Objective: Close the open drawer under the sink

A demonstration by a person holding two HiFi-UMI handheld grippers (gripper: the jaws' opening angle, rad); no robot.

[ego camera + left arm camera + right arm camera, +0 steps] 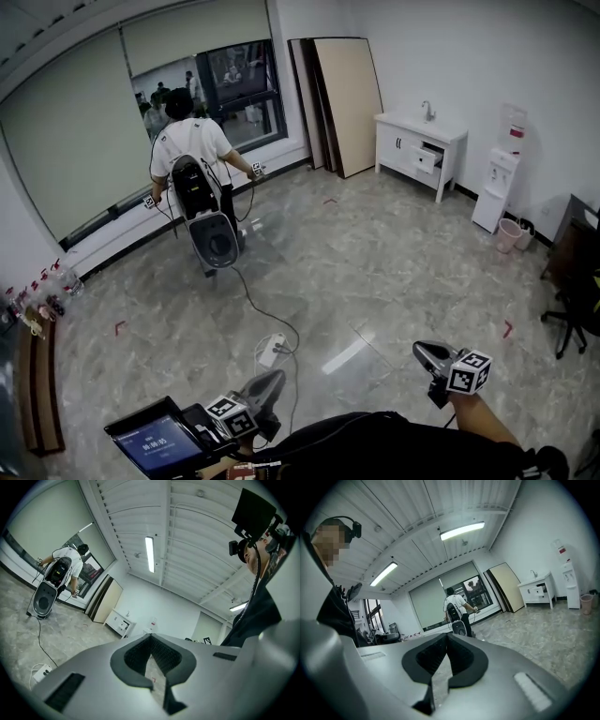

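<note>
Left gripper (274, 379) and right gripper (424, 351) both pinched together, empty; open drawer (427, 157) far right under sink (424, 120).

Left gripper (150, 636) recorded with jaws brought together on nothing, a white sink cabinet (118, 620) seen well beyond them at the far wall with one drawer (123, 625) pulled out, and a backpack-wearing person (58, 569) noted far left by the window.
</note>
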